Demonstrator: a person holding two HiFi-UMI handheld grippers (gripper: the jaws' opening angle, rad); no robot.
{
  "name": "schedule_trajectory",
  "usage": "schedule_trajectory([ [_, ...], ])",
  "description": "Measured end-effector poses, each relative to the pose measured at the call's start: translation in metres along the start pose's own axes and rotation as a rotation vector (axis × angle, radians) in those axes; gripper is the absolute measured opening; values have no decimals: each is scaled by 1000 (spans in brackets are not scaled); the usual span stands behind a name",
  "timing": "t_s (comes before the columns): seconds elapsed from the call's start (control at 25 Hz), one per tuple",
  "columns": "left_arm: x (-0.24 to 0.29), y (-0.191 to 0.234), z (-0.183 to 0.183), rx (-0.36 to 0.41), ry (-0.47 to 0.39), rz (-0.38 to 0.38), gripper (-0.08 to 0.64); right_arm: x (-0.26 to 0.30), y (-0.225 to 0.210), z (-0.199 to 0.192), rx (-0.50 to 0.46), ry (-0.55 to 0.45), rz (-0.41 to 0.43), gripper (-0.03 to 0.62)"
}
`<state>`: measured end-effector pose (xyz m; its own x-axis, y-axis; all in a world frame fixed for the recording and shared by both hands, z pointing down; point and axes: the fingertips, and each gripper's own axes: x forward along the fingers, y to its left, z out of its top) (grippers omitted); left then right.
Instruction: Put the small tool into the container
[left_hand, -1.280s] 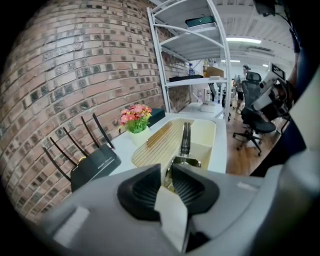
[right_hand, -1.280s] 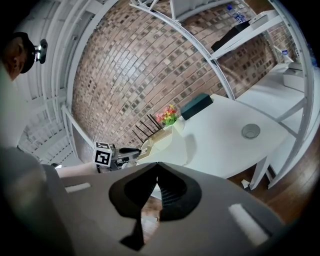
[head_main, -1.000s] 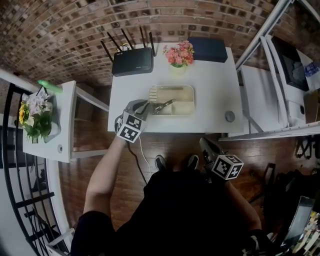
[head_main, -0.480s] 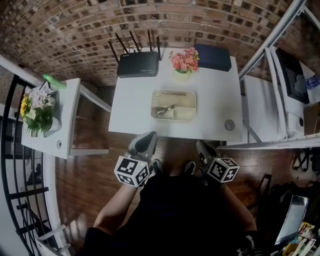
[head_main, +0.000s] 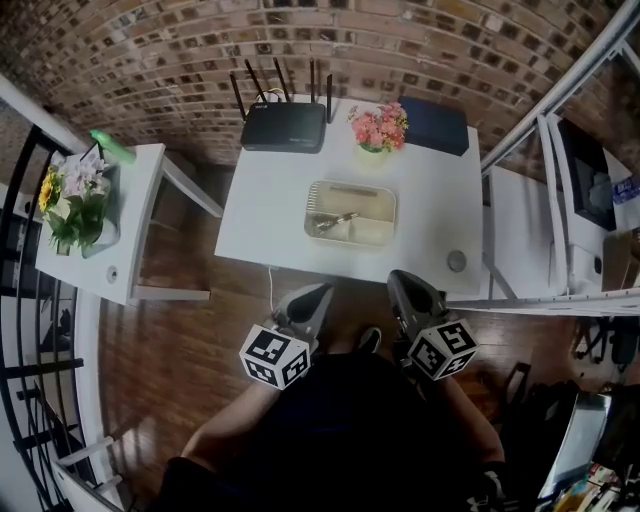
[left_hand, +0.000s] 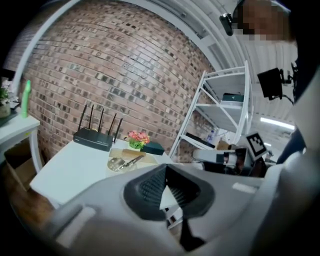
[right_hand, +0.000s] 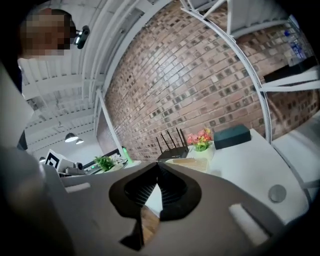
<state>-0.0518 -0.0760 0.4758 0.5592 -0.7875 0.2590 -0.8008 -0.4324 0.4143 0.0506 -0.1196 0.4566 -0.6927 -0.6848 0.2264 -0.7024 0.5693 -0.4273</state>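
The small metal tool lies inside the beige divided container on the white table. My left gripper is drawn back off the table's front edge, close to the person's body, shut with nothing in it. Beside it, my right gripper is also shut and empty. The left gripper view shows the closed jaws of the left gripper, with the tool and the container far ahead. From the right gripper the container is small and distant.
At the table's back stand a black router, a pot of pink flowers and a dark blue box. A small round disc lies front right. A side table with a plant stands left, white shelving right.
My left gripper has come away from the container and back over the table's front edge to the person's body. The tool stays in the container. The right gripper has barely moved.
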Motion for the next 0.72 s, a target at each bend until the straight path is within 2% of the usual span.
schedule_trajectory([
  [0.2,2,4,-8,-17,56,15,3,-3,3,-2,-60,11,-38,11],
  [0.72,7,0,-8,3,69,-4,3,-5,10,-9,-80,16,-30,11],
])
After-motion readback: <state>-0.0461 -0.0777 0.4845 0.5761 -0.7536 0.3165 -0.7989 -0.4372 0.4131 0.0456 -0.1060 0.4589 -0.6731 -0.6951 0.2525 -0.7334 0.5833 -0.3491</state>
